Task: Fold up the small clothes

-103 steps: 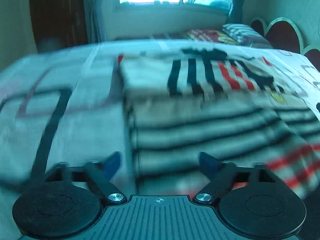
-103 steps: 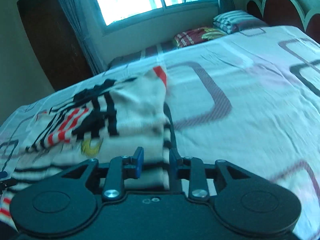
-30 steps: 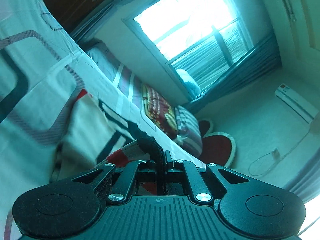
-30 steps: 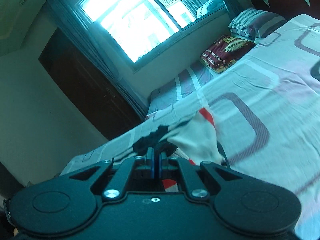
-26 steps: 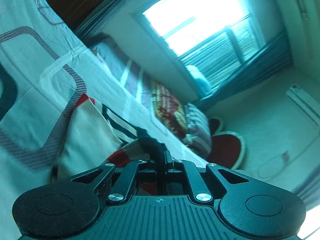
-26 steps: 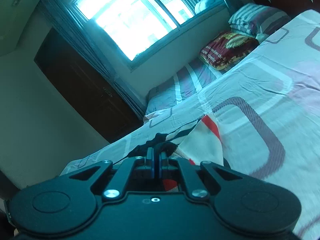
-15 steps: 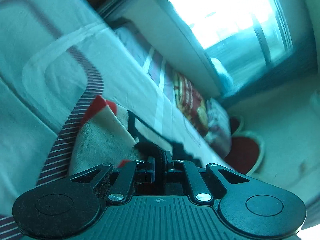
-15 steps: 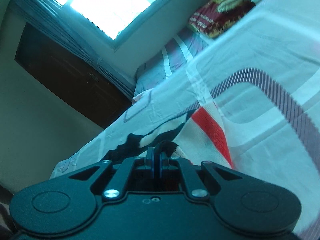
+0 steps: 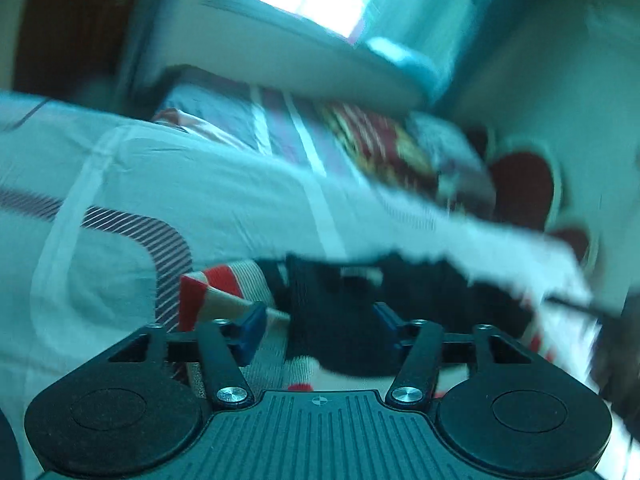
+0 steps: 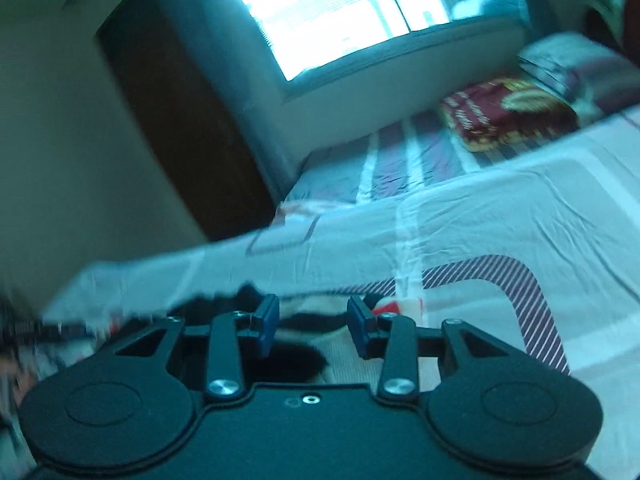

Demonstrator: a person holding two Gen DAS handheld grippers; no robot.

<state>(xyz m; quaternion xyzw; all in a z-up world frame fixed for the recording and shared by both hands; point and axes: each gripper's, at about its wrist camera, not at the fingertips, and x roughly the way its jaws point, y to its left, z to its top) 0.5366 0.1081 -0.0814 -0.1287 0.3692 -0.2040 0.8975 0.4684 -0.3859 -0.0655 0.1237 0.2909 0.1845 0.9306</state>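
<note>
A small striped knit garment (image 9: 228,284), cream with black and red bands, lies on the white bed sheet (image 9: 140,184). In the left wrist view my left gripper (image 9: 318,330) hangs just over it. Its jaws are opening, and a black fold of the cloth lies between the blue pads without being pressed. In the right wrist view the same garment (image 10: 340,344) lies under my right gripper (image 10: 313,326). Those jaws are opening too, with the cloth loose below the pads.
The patterned sheet (image 10: 500,220) stretches far to the right. A second bed with a red printed pillow (image 10: 504,116) and a striped pillow (image 10: 576,64) stands under the window (image 10: 340,8). A dark wooden door (image 10: 168,128) is at the left, a red headboard (image 9: 524,188) at the right.
Both grippers, shut on the garment's dark edge before, have come down to the sheet, rolled level and opened. The cloth now lies loose between the pads.
</note>
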